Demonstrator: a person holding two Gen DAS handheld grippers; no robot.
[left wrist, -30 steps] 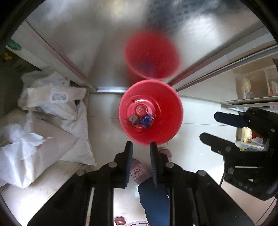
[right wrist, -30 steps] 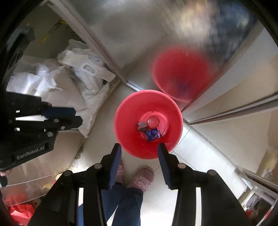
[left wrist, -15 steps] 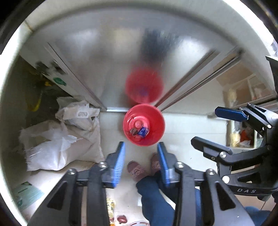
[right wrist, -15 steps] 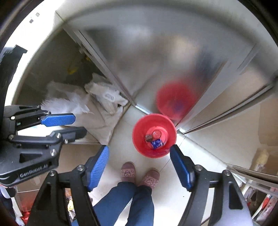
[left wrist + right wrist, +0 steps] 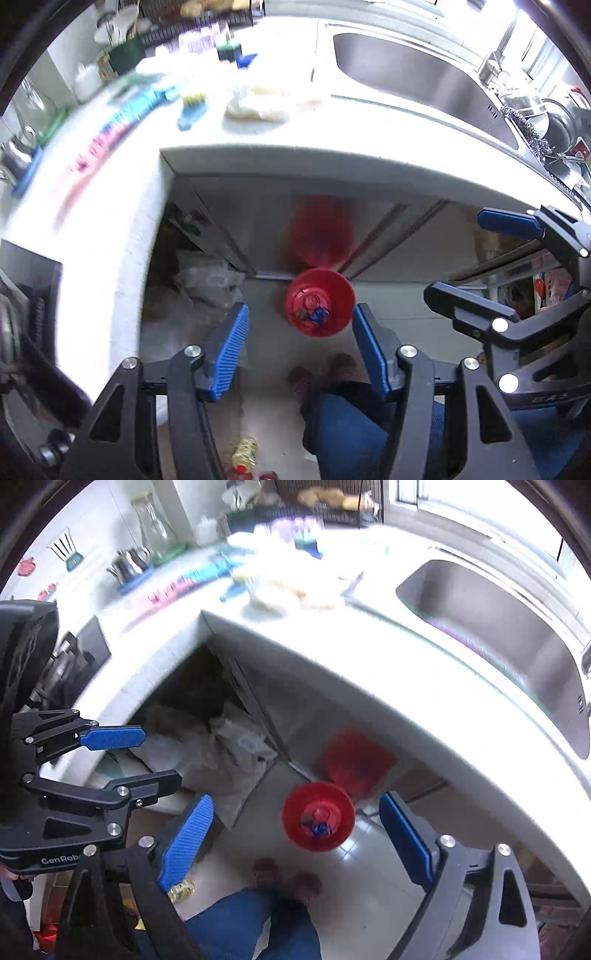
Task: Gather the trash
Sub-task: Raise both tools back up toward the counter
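A round red plastic bin stands on the pale tiled floor, right against a shiny metal cupboard door under the white counter. Small bits of trash lie at its bottom, one blue. The left gripper is wide open and holds nothing. The right gripper is wide open too, and empty. A steel sink sits in the counter above. White bags lie left of the bin.

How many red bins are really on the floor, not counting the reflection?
1. The red bin stands on the floor tiles against the steel cabinet front below the counter edge, with scraps inside. The red blur above it is its reflection. Anything behind the bags under the counter could be hidden.
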